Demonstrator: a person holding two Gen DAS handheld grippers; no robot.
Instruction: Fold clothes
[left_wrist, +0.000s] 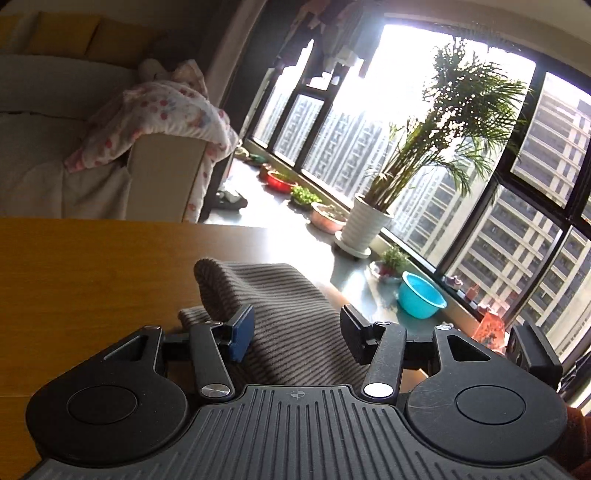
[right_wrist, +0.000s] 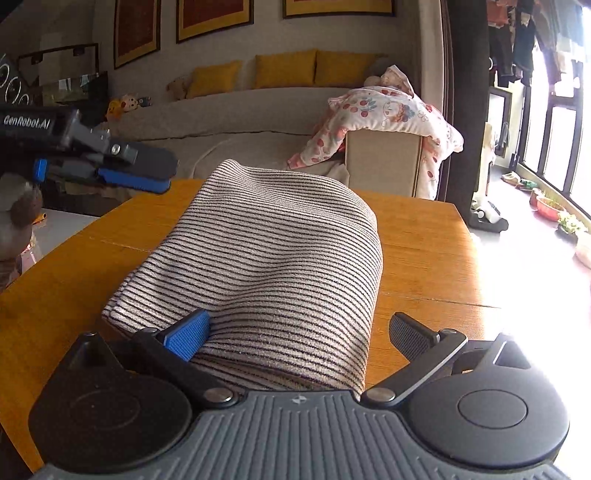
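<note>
A striped garment (right_wrist: 266, 258), pale with thin dark lines, lies folded into a thick, rounded bundle in the middle of the wooden bench (right_wrist: 424, 240), its long side running from near to far.

The right gripper (right_wrist: 295, 332) sits low at the near end of the bundle with its fingers spread wide. The blue pad on the left finger (right_wrist: 186, 334) lies against the cloth's near left corner, though it may only be touching rather than pressing. The right finger stands clear over bare wood just beside the fold.

The left gripper (left_wrist: 297, 332) is at the far left of the bench, raised above the surface. Its fingers stand apart with nothing clamped; the striped cloth fills the view between and below them.

Beyond the bench is a beige sofa (right_wrist: 236, 114) with yellow cushions (right_wrist: 284, 68), and a flower-printed blanket (right_wrist: 388, 110) is draped over a box at its right end. Along the window to the right stand a potted palm (left_wrist: 417, 158) in a white pot and a blue basin (left_wrist: 421, 295).
</note>
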